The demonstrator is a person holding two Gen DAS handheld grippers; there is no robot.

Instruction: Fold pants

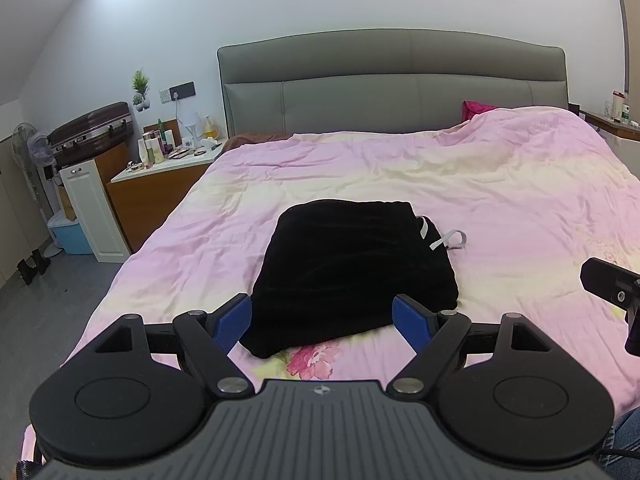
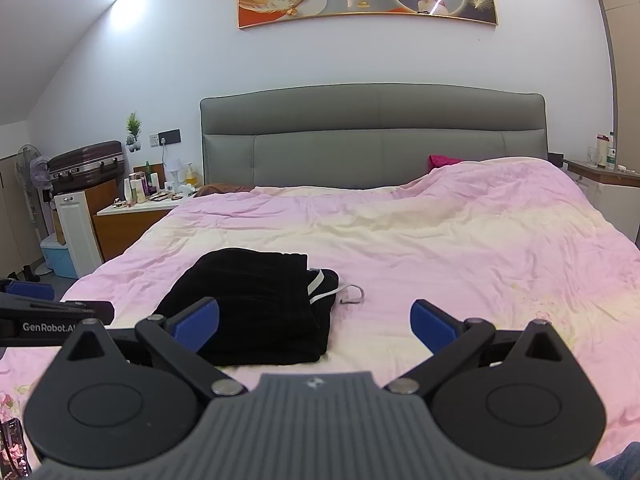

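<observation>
The black pants (image 1: 352, 272) lie folded into a compact bundle on the pink bed cover (image 1: 500, 200). A white drawstring (image 1: 450, 239) sticks out at their right side. My left gripper (image 1: 322, 320) is open and empty, just short of the bundle's near edge, raised above the bed. In the right wrist view the pants (image 2: 256, 304) lie ahead and to the left. My right gripper (image 2: 316, 326) is open and empty, near the bundle's right near corner. The left gripper (image 2: 48, 312) shows at the left edge of that view.
A grey headboard (image 1: 392, 92) stands at the far end. A nightstand (image 1: 160, 188) with bottles, a white cabinet (image 1: 94, 208), a suitcase (image 1: 92, 128) and a fan (image 1: 28, 152) stand left of the bed. A shelf (image 2: 600, 172) stands at the right.
</observation>
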